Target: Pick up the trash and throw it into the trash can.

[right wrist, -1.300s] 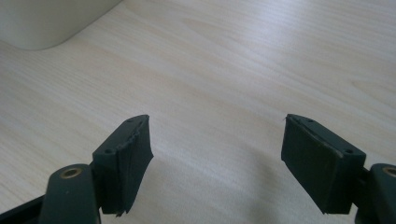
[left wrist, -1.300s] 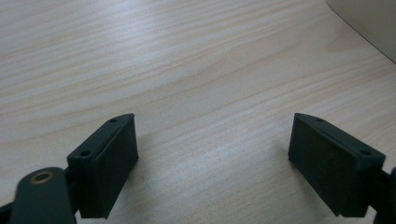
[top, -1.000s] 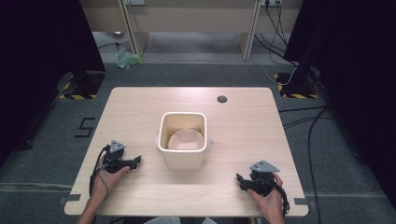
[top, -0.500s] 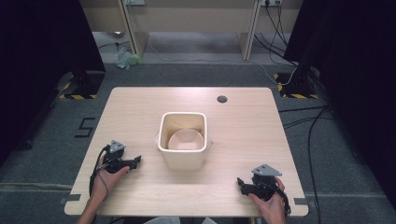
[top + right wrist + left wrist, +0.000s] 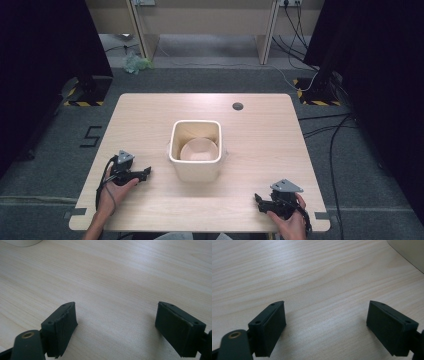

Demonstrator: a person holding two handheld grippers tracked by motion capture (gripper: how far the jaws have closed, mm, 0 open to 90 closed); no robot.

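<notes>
My left gripper (image 5: pixel 145 173) rests on the wooden table (image 5: pixel 260 140) at the near left, held by a hand and pointing right toward a cream square bin (image 5: pixel 196 171). In the left gripper view its jaws (image 5: pixel 326 315) stand wide apart over bare wood. My right gripper (image 5: pixel 258 199) lies at the near right, pointing left. Its jaws (image 5: pixel 116 315) have just been opening and now stand wide, with nothing between them. A pale bowl (image 5: pixel 199 150) sits inside the bin.
A small dark round grommet (image 5: pixel 238 106) is set in the table's far side. The bin's corner (image 5: pixel 409 252) shows at the upper right of the left gripper view, and its base (image 5: pixel 22 242) at the top left of the right gripper view. Cables run over the floor to the right.
The right hand and its gripper have slipped slightly toward the table's near edge. The left gripper has stayed put.
</notes>
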